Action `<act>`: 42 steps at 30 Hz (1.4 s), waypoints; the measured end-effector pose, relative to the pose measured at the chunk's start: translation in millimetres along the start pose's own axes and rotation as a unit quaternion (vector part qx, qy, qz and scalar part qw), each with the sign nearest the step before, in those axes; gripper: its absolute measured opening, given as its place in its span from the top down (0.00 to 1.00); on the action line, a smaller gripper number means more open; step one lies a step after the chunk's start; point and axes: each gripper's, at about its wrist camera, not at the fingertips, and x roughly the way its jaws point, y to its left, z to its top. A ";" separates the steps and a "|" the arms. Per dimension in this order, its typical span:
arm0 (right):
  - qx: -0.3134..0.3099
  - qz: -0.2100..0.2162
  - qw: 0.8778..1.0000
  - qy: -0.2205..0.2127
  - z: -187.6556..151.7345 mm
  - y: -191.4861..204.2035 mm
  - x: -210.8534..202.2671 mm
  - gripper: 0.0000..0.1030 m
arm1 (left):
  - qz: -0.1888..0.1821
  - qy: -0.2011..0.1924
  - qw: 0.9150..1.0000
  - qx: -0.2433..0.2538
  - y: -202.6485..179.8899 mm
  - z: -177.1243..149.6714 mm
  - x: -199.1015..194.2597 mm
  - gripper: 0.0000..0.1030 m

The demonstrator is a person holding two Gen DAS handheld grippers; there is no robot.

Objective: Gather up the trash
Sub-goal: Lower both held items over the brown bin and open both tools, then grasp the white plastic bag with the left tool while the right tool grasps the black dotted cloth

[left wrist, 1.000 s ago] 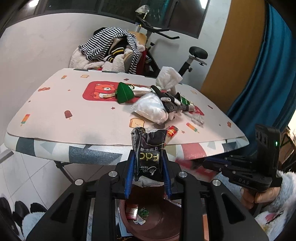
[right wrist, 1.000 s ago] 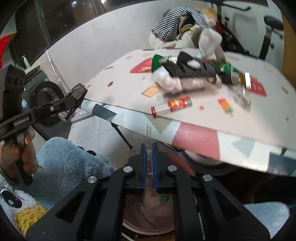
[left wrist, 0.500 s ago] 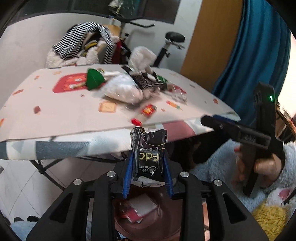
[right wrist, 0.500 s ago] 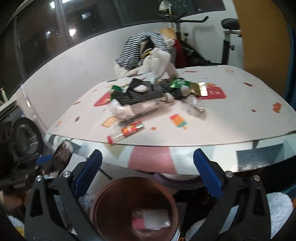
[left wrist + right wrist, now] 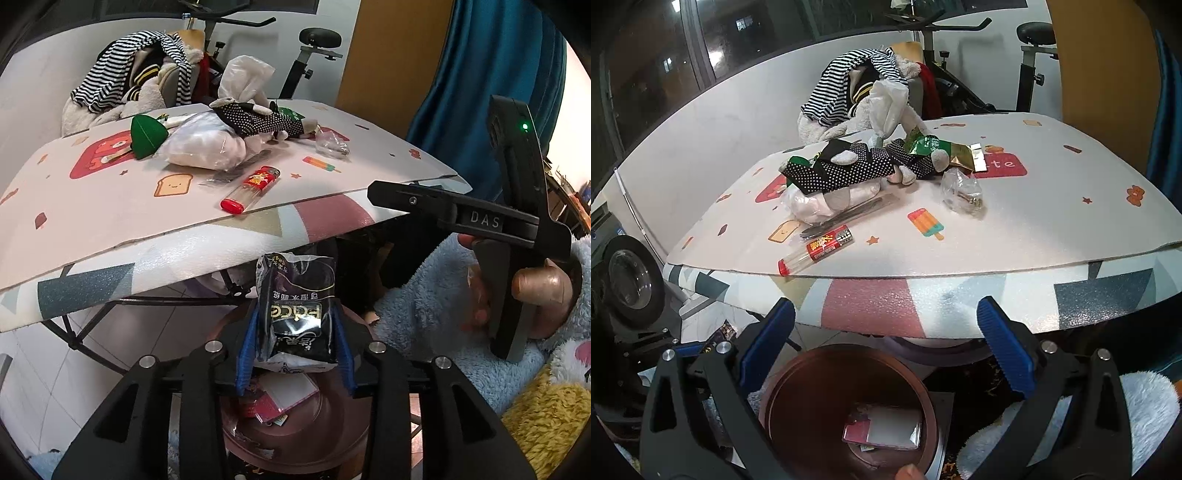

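Observation:
A black snack wrapper stands upright between the blue pads of my left gripper. The jaws are opening, but the pads still touch its sides. It hangs over a brown round bin below the table edge, where a pink and clear packet lies. My right gripper is wide open with nothing between its fingers, above the same bin. In the left wrist view it shows at the right, held by a hand. A red-capped lighter lies near the table's front edge.
On the patterned table lie a white plastic bag, a black dotted cloth, a green wrapper and a crumpled clear bag. Striped clothes and an exercise bike stand behind. A fluffy blue sleeve is at the right.
My right gripper went from shut on a thin clear piece to wide open and empty. My left gripper carried the black wrapper down over the bin.

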 end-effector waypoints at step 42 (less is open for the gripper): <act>-0.023 -0.024 0.999 0.024 146.3 52.8 125.0 0.06 | 0.163 -0.142 0.956 -0.198 114.8 62.7 -67.7 0.06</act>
